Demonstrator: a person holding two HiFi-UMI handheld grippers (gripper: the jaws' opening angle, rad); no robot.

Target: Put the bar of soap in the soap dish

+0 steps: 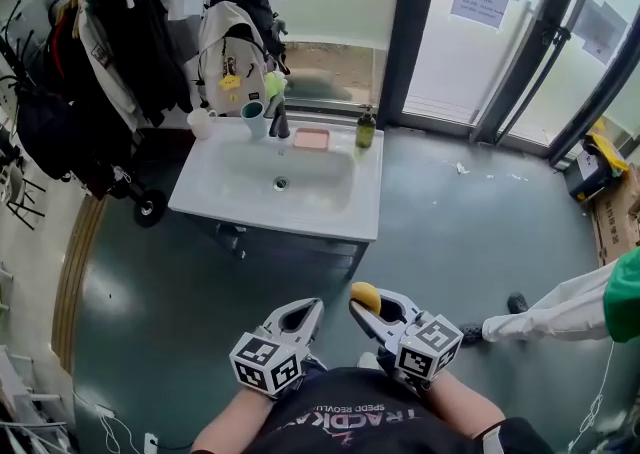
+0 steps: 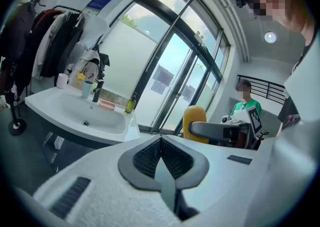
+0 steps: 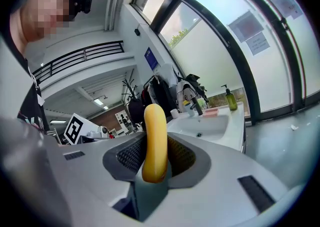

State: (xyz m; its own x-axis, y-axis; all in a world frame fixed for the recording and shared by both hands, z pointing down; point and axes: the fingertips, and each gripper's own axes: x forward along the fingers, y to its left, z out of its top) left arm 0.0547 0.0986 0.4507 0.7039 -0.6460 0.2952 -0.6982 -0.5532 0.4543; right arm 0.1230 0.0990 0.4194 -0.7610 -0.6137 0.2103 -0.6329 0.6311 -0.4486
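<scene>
A yellow bar of soap (image 1: 365, 294) stands on edge between the jaws of my right gripper (image 1: 368, 304), which is shut on it; the right gripper view shows the soap (image 3: 154, 141) upright in the pads. My left gripper (image 1: 304, 312) is beside it, shut with nothing in it, its pads meeting in the left gripper view (image 2: 161, 142). Both are held low over the floor, well short of the white sink (image 1: 366, 204). The pink soap dish (image 1: 311, 139) sits on the sink's back rim, right of the faucet (image 1: 280, 122), and is empty.
A green pump bottle (image 1: 366, 128) stands right of the dish; a teal cup (image 1: 254, 118) and a white mug (image 1: 201, 122) stand left of the faucet. A backpack (image 1: 232, 52) and coats hang behind. Another person's sleeve (image 1: 560, 310) reaches in at right. Glass doors stand behind the sink.
</scene>
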